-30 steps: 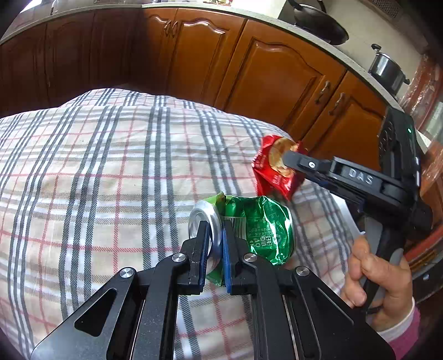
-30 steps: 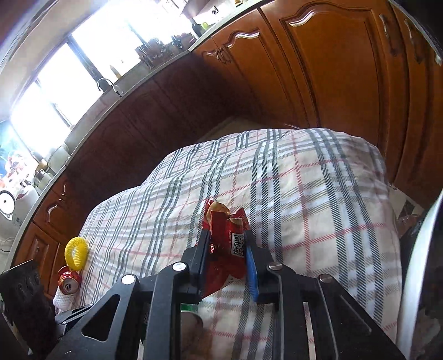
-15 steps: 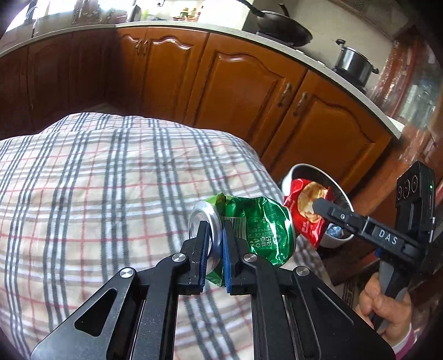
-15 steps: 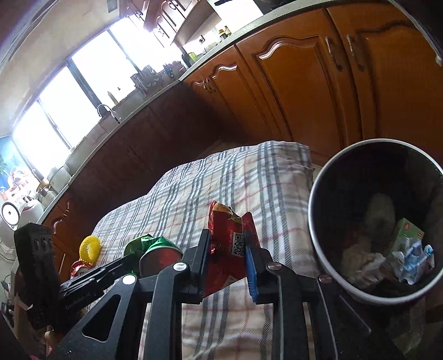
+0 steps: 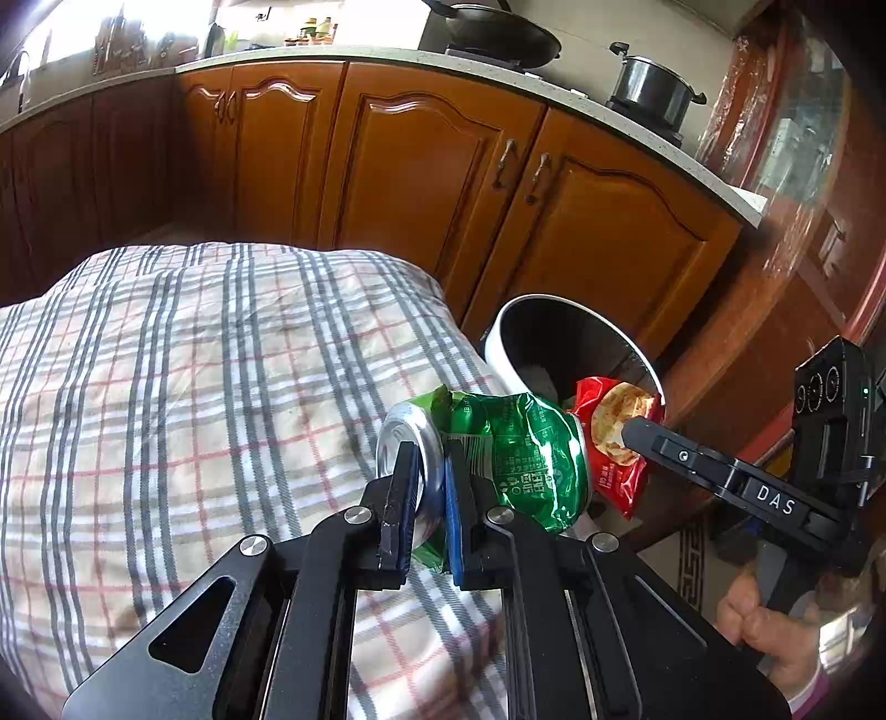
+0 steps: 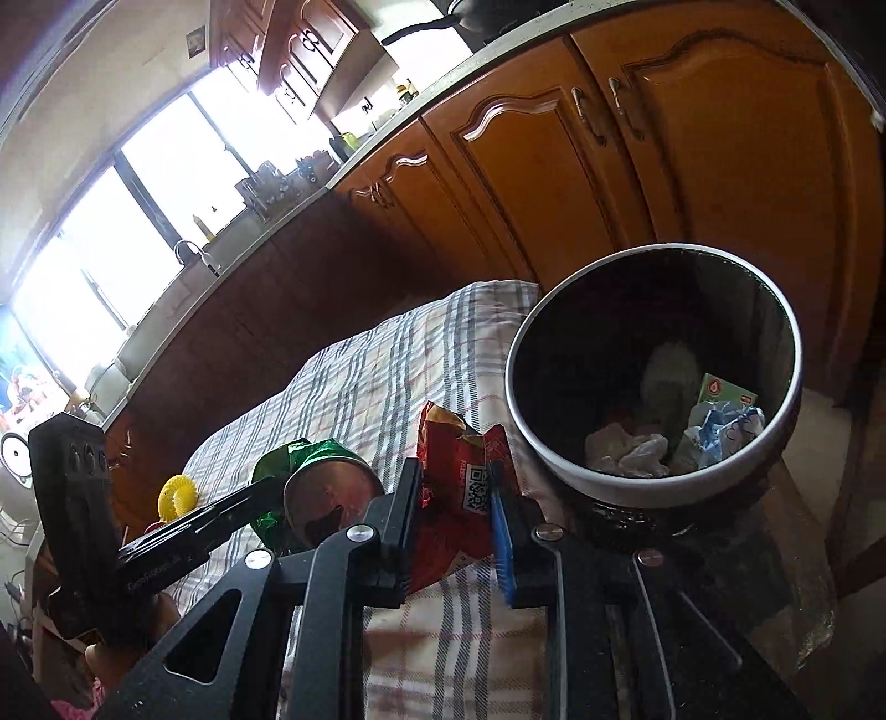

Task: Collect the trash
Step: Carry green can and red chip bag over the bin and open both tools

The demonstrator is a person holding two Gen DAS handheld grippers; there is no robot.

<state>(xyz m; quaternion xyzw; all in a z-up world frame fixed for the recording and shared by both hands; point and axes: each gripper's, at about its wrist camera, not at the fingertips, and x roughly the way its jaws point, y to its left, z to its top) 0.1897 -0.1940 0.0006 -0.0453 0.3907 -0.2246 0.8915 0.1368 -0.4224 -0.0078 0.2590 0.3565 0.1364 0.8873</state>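
Note:
My left gripper (image 5: 426, 487) is shut on a crushed green can (image 5: 515, 454), held above the right edge of the plaid-covered table (image 5: 194, 387). The can also shows in the right wrist view (image 6: 326, 482). My right gripper (image 6: 454, 498) is shut on a red snack wrapper (image 6: 459, 487), held just left of the round white-rimmed trash bin (image 6: 653, 482). In the left wrist view the wrapper (image 5: 614, 437) hangs at the near rim of the bin (image 5: 498, 343). The bin holds crumpled paper (image 6: 631, 448) and a green carton (image 6: 720, 387).
Brown kitchen cabinets (image 5: 421, 166) stand close behind the table and bin. A yellow round object (image 6: 177, 493) sits at the far left of the table. A pot (image 5: 653, 83) and a pan (image 5: 498, 33) are on the counter.
Both grippers have moved right with their loads, from over the table to the bin. The bin has come into view and is now close to the red wrapper.

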